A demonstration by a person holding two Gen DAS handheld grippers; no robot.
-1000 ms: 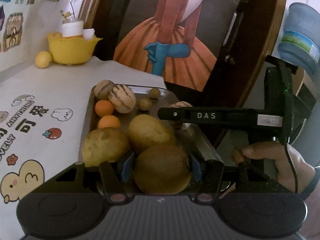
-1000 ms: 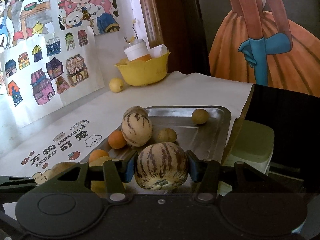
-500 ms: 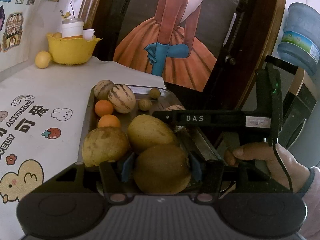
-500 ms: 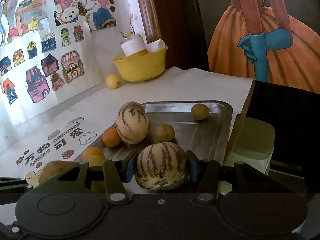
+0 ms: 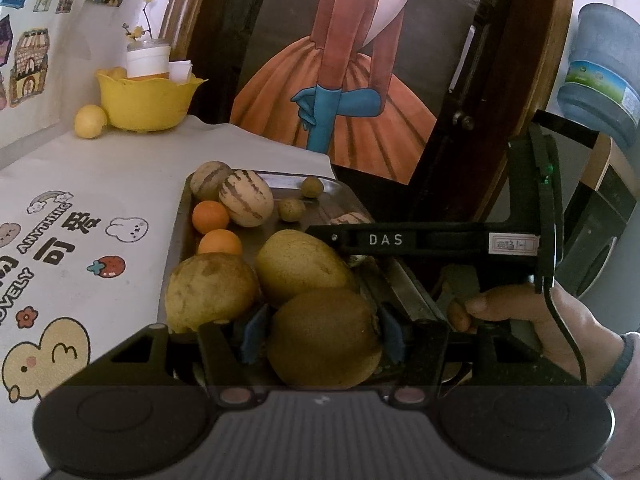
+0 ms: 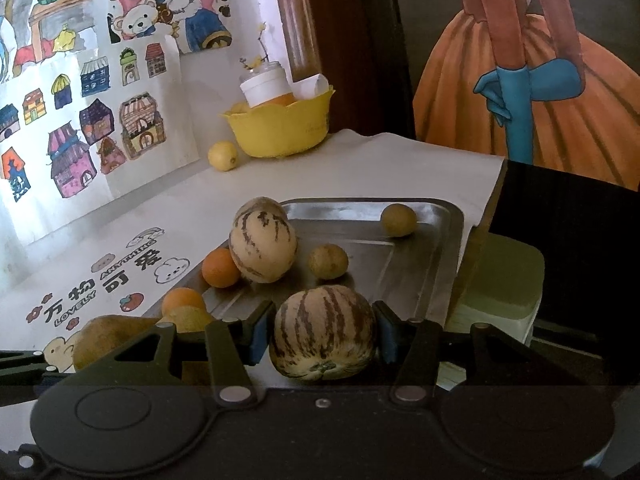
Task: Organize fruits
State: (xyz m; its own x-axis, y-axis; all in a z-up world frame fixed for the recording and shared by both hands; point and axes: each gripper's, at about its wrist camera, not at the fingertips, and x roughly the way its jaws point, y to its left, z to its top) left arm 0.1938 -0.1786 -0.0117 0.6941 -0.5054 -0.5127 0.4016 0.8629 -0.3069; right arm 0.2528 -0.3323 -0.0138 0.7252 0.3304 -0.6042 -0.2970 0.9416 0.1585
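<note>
Tools down-tilted, both just opening, left tool (image 5: 320, 326) round kiwi (image 5: 325, 342), right tool (image 6: 321, 332) round melon (image 6: 323, 326)

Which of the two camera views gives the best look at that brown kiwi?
The left wrist view. There the kiwi fills the lower centre, whole and close, sitting between the blue pads of the left hand-held gripper, over the metal tray. The right wrist view does not show it at all; a striped melon sits in the foreground there instead.

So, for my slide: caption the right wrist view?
Right gripper opening around a striped melon on the metal tray.
</note>
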